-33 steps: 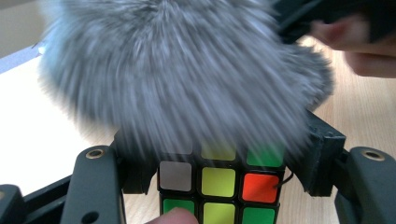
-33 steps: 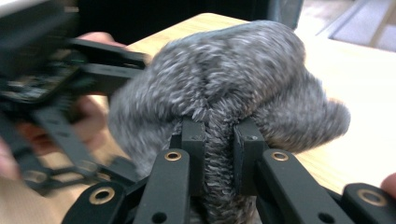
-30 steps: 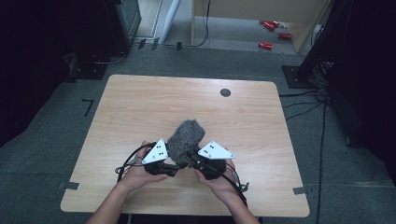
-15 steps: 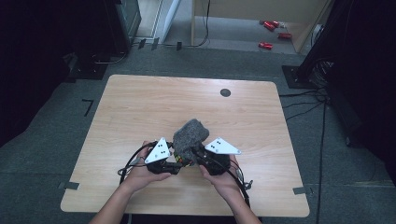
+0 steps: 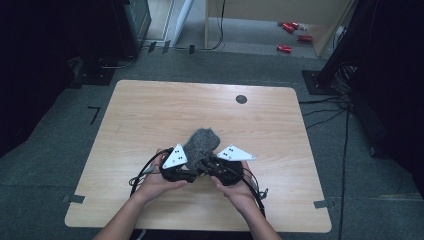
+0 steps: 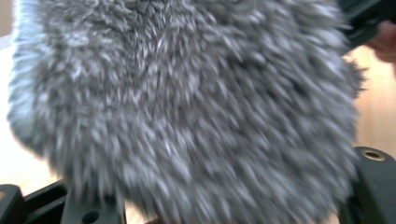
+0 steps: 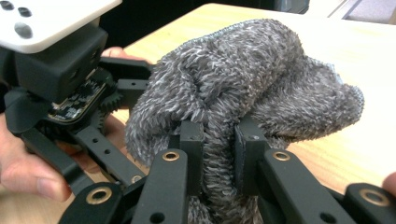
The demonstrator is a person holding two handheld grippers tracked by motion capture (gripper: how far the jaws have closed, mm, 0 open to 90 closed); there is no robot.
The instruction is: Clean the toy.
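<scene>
Grey fuzzy cloth [image 7: 243,88] bunched above table [image 5: 150,115], pinched by right hand-held gripper [image 7: 219,154], left hand-held gripper [image 5: 192,167] grasping its other side

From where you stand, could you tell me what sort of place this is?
Probably a lab or studio set up for recording, not a home: a bare wooden table stands on grey carpet, black stands and trailing cables flank it, and red cans lie on the floor beyond.

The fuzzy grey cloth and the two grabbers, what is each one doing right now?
Cloth: bunched up, lifted off the table, held between both grippers.
Right gripper: shut on the cloth, a fold pinched between its jaws.
Left gripper: partly closed, the cloth right in front of its jaws; grip hidden by the fur.
Table: flat, bare wood.
</scene>
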